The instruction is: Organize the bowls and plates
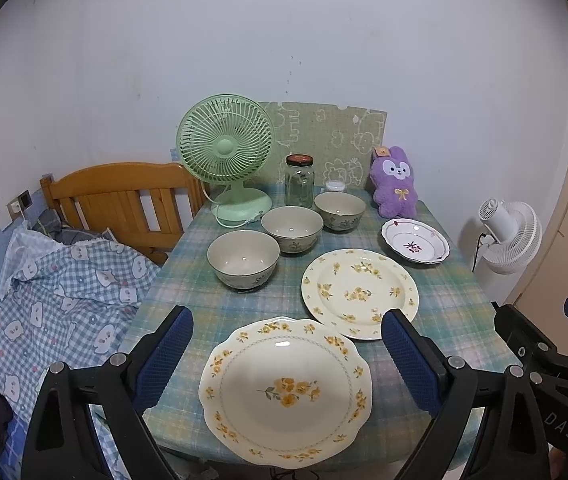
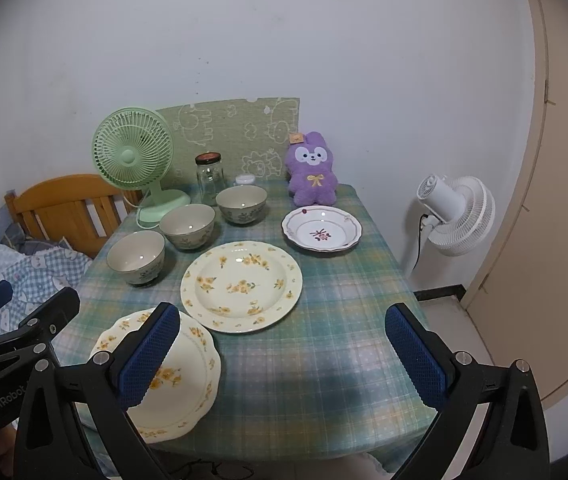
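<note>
On the plaid-covered table point(image 1: 456, 312) a scalloped cream plate point(image 1: 286, 392) with yellow flowers lies at the front edge, between the wide-apart fingers of my left gripper point(image 1: 286, 336), which is open and empty above it. A round yellow-flower plate point(image 1: 360, 292) lies behind it, and a small white plate point(image 1: 415, 240) with a red flower sits further back. Three grey bowls point(image 1: 243, 258) point(image 1: 292, 228) point(image 1: 340, 210) run in a diagonal row. My right gripper point(image 2: 284, 334) hangs open over bare cloth, right of the scalloped plate point(image 2: 179, 384).
A green desk fan point(image 1: 225, 152), a glass jar point(image 1: 300, 182), a small white lid point(image 1: 335, 186) and a purple plush bunny point(image 1: 394, 182) line the table's back edge by the wall. A wooden bed frame point(image 1: 123, 200) with checked bedding stands left. A white fan point(image 2: 454, 210) stands right.
</note>
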{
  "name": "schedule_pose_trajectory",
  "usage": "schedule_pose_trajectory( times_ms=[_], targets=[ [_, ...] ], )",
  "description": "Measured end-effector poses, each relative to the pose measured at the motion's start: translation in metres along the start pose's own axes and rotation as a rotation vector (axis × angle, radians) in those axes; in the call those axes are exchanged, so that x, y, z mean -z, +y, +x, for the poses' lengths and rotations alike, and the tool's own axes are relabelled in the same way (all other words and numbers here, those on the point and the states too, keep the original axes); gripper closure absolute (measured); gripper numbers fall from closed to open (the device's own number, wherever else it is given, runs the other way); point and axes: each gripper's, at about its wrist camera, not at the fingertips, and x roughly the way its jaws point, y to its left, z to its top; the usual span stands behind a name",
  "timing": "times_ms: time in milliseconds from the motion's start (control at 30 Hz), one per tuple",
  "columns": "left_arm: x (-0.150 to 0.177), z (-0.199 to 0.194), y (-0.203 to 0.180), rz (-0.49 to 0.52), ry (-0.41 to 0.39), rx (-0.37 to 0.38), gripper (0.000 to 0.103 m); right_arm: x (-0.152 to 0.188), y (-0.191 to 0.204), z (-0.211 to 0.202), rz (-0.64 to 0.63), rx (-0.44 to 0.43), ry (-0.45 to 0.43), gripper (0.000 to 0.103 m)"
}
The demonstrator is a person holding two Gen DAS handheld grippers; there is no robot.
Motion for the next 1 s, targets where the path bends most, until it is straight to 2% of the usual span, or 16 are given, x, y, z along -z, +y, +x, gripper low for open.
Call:
schedule_pose_trajectory(
  times_ms=[1000],
  targets=[
    [0.0009, -0.0013, -0.0023, 0.008, -0.007, 0.000, 0.008, -0.0022, -0.0012, -0.0034, 0.008, 0.003, 0.002, 0.000]
  ],
)
